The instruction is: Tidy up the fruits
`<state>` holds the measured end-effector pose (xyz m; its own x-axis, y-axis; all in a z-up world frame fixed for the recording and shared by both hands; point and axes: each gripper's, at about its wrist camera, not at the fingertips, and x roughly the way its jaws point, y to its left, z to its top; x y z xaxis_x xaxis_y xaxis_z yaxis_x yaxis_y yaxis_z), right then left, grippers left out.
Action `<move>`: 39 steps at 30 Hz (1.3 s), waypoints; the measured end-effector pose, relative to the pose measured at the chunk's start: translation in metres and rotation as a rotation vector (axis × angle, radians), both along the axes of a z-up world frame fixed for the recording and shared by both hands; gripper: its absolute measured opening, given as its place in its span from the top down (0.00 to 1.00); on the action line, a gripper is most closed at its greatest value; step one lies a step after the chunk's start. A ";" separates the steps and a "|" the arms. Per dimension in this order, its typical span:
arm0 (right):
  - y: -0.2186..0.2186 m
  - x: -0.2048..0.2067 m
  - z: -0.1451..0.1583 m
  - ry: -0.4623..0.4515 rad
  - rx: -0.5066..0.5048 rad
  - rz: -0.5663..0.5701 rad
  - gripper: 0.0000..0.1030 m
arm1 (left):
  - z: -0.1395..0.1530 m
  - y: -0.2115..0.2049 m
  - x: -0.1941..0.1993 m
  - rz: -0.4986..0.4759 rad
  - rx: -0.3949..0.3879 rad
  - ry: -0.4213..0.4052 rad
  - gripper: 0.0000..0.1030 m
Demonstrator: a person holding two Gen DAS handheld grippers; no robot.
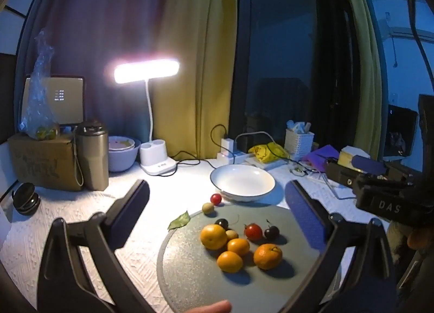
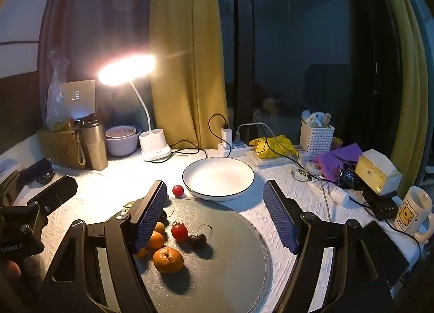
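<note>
Your right gripper (image 2: 217, 215) hangs spread and empty over the grey mat (image 2: 230, 258) – the fruit cluster, cherry tomato (image 2: 179, 232) nearest, lies down-left by its left finger – the white bowl (image 2: 218, 177) straight ahead

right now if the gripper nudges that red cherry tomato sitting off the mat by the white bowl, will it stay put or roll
Probably rolls: the cherry tomato looks round and smooth, resting loose on the textured cloth beside the white bowl. The cloth's weave may slow it a little. Its glossy skin also suggests it could slip or squash, so a gentle, centred squeeze between the pads seems safer than a push.
</note>
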<state>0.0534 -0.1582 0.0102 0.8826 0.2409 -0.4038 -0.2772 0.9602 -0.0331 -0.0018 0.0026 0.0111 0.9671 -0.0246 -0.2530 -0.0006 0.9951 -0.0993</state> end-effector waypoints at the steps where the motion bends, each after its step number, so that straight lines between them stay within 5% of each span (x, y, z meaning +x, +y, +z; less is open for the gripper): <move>1: -0.001 0.000 0.000 0.001 0.002 -0.001 0.25 | -0.006 -0.004 -0.004 0.003 0.004 -0.010 0.02; 39: 0.003 0.007 -0.003 0.013 -0.003 -0.003 0.25 | -0.003 0.000 -0.005 -0.013 -0.030 -0.017 0.02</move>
<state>0.0601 -0.1552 0.0073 0.8779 0.2371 -0.4161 -0.2750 0.9609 -0.0327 -0.0067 0.0023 0.0086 0.9708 -0.0446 -0.2356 0.0143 0.9916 -0.1289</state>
